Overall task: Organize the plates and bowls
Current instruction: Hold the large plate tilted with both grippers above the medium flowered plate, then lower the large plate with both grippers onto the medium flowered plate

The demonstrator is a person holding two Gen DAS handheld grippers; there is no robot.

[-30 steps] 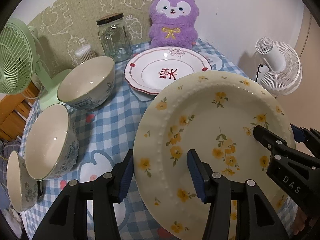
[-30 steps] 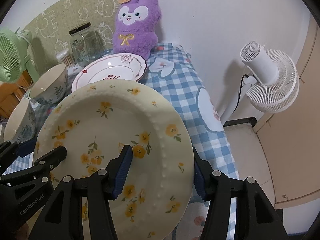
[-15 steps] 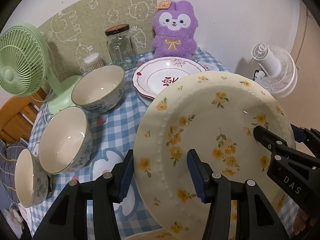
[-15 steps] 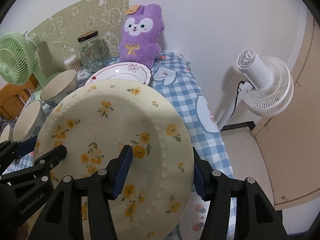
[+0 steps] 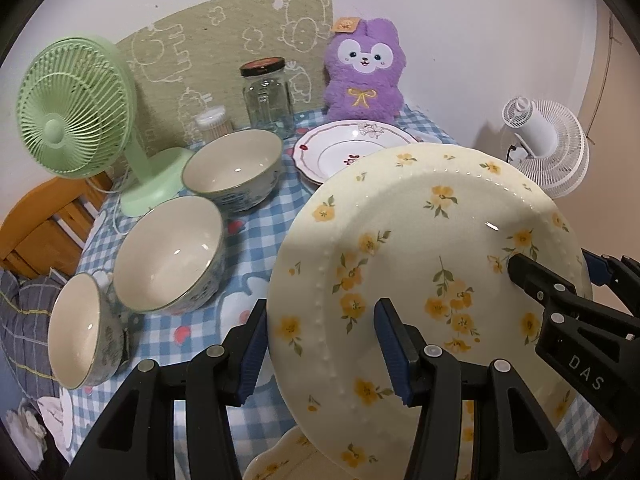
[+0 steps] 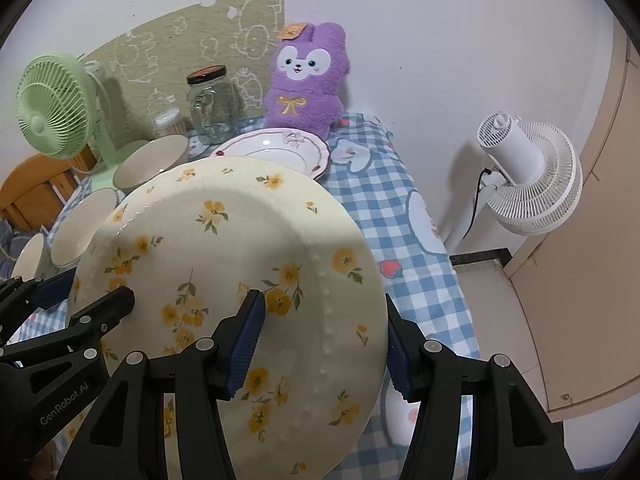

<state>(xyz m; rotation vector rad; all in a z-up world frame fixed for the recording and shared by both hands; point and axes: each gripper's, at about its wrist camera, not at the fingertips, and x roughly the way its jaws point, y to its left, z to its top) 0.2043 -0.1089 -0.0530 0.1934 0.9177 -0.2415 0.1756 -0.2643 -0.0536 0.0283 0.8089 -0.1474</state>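
A cream plate with yellow flowers (image 5: 420, 240) (image 6: 224, 240) is held tilted above the checked table. My left gripper (image 5: 320, 320) (image 6: 86, 290) is shut on its left rim, and my right gripper (image 6: 325, 312) (image 5: 554, 266) is shut on its right rim. Under the held plate, the rim of a similar flowered plate (image 5: 276, 460) shows. A white plate with red trim (image 5: 340, 152) (image 6: 276, 152) lies farther back. Three cream bowls stand in a row on the left: far (image 5: 232, 164), middle (image 5: 168, 252), near (image 5: 76, 328).
At the back stand a green fan (image 5: 76, 112), a glass jar (image 5: 266, 96), a toothpick pot (image 5: 212, 122) and a purple plush (image 5: 364, 76). A white fan (image 6: 528, 168) stands on the floor to the right of the table edge. A wooden chair (image 5: 36, 224) is at left.
Both grippers have risen and drawn back together with the flowered plate. The bowls and far plate look smaller, and a second flowered plate's rim now shows below.
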